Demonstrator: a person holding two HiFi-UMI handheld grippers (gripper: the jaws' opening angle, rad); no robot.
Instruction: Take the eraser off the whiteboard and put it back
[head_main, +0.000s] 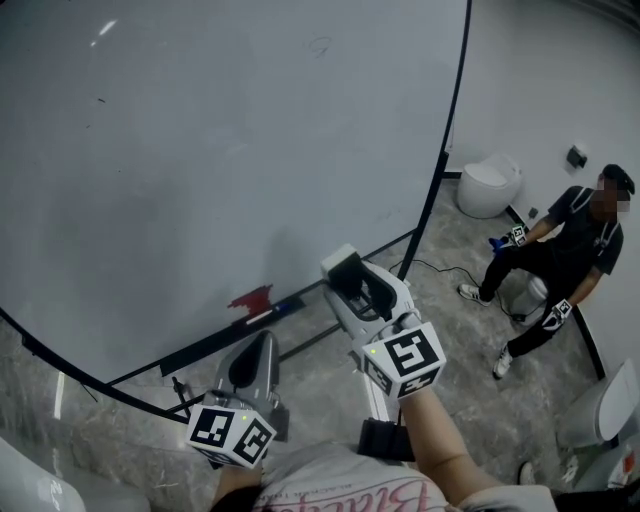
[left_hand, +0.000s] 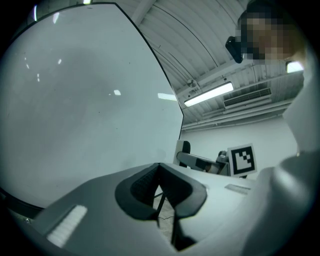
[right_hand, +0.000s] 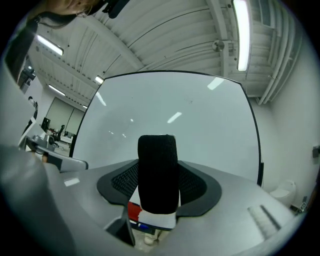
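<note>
The eraser (head_main: 343, 266), with a white body and black felt (right_hand: 157, 170), is clamped between the jaws of my right gripper (head_main: 348, 275), a short way in front of the whiteboard (head_main: 200, 150) near its lower right edge. In the right gripper view the felt strip stands upright between the pads (right_hand: 192, 182), facing the whiteboard (right_hand: 190, 120). My left gripper (head_main: 262, 342) hangs lower and to the left, its jaws closed together with nothing in them. Its own view shows the tips (left_hand: 160, 167) meeting in front of the whiteboard (left_hand: 85, 110).
A red object (head_main: 250, 298) and a blue marker (head_main: 290, 305) lie on the board's ledge (head_main: 210, 345). A person (head_main: 565, 255) sits on the floor at the right by the wall. A white round bin (head_main: 488, 185) stands beyond the board's black frame (head_main: 445, 165).
</note>
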